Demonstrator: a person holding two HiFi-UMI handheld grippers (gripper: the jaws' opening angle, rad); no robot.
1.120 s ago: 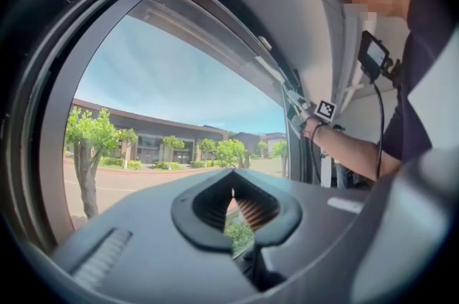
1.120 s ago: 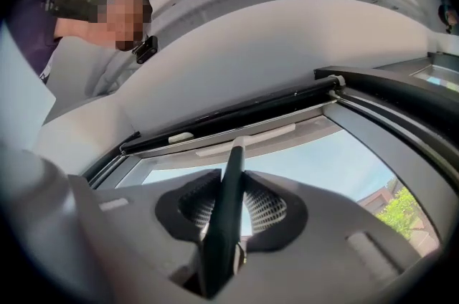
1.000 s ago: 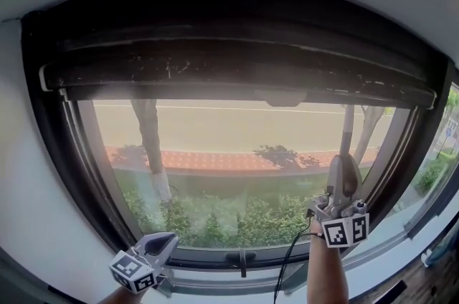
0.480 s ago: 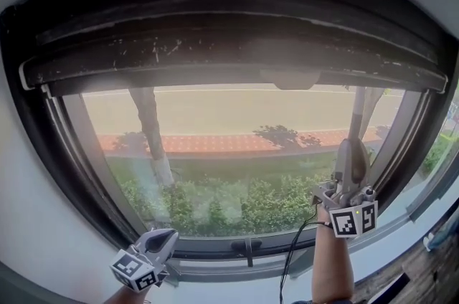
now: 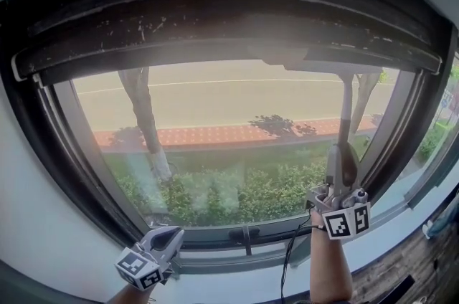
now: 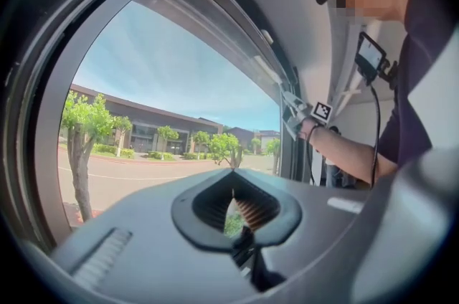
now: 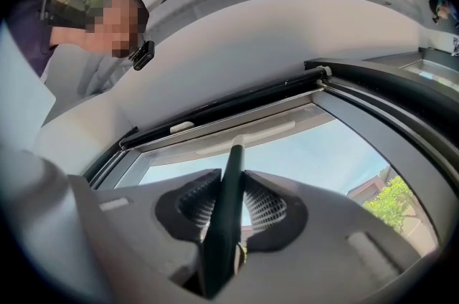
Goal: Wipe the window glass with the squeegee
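The window glass (image 5: pixel 215 130) fills the head view, with a road, trees and a hedge behind it. My right gripper (image 5: pixel 342 172) is at the lower right, shut on the dark squeegee handle (image 5: pixel 346 116). The handle rises to the pale blade (image 5: pixel 308 66), which lies against the top edge of the glass. In the right gripper view the handle (image 7: pixel 228 202) runs between the pads up to the blade (image 7: pixel 244 139). My left gripper (image 5: pixel 171 238) hangs low at the bottom left near the frame, shut on nothing. In its own view the left gripper (image 6: pixel 235 206) has its jaws together.
A dark roller housing (image 5: pixel 215 23) spans the top of the window. A latch handle (image 5: pixel 244 234) sits on the bottom frame above the white sill (image 5: pixel 237 285). A black cable (image 5: pixel 287 263) hangs by my right forearm. Another pane (image 5: pixel 423 152) adjoins at the right.
The head view has tilted, showing more of the glass. The right gripper stays shut on the handle, and the blade remains at the glass's top edge. The left gripper has barely moved.
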